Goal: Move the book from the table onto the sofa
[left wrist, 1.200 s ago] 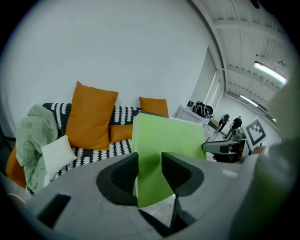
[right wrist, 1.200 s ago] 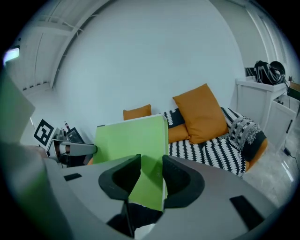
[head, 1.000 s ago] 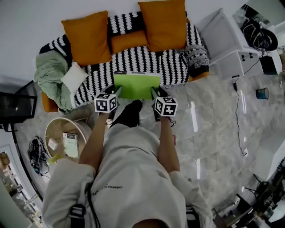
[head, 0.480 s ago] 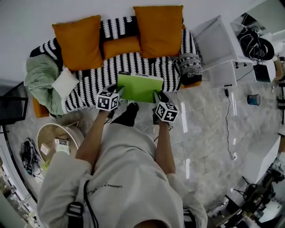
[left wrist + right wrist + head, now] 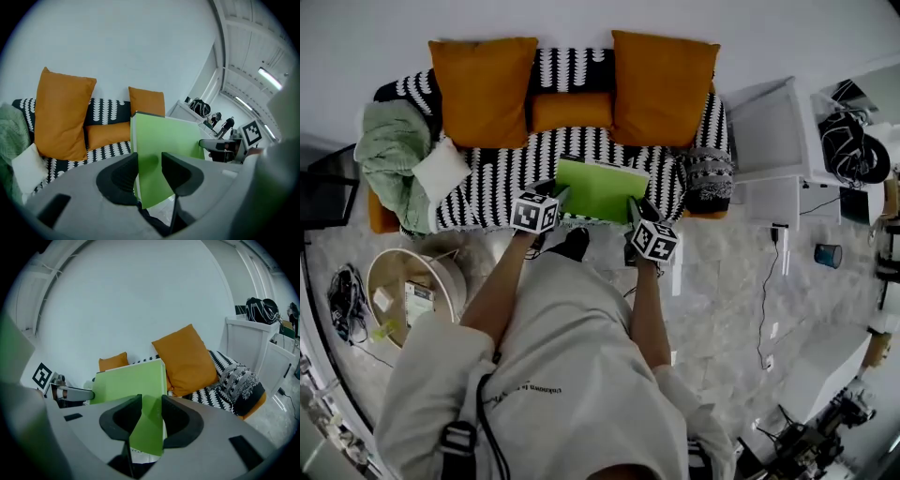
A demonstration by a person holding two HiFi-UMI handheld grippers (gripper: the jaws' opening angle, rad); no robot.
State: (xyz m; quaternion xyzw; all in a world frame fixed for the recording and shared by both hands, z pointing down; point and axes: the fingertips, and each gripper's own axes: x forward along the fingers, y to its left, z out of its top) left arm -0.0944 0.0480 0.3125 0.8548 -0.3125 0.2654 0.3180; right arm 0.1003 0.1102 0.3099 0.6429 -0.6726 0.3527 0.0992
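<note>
The left gripper (image 5: 560, 195) and the right gripper (image 5: 633, 208), its jaws just tightening, pinch the green book (image 5: 602, 189) at the sofa's (image 5: 502, 173) front edge, 3 orange cushions (image 5: 483, 89) behind.

Ahead of the left gripper (image 5: 560, 195) stands a black-and-white patterned sofa (image 5: 506, 173) with orange cushions (image 5: 483, 89) against a white wall (image 5: 581, 21). Right of the right gripper (image 5: 633, 208) are white cabinets (image 5: 773, 141) on a pale marble floor (image 5: 722, 300).

The green book (image 5: 602, 187) hangs over the front edge of the black-and-white sofa (image 5: 499, 176).
</note>
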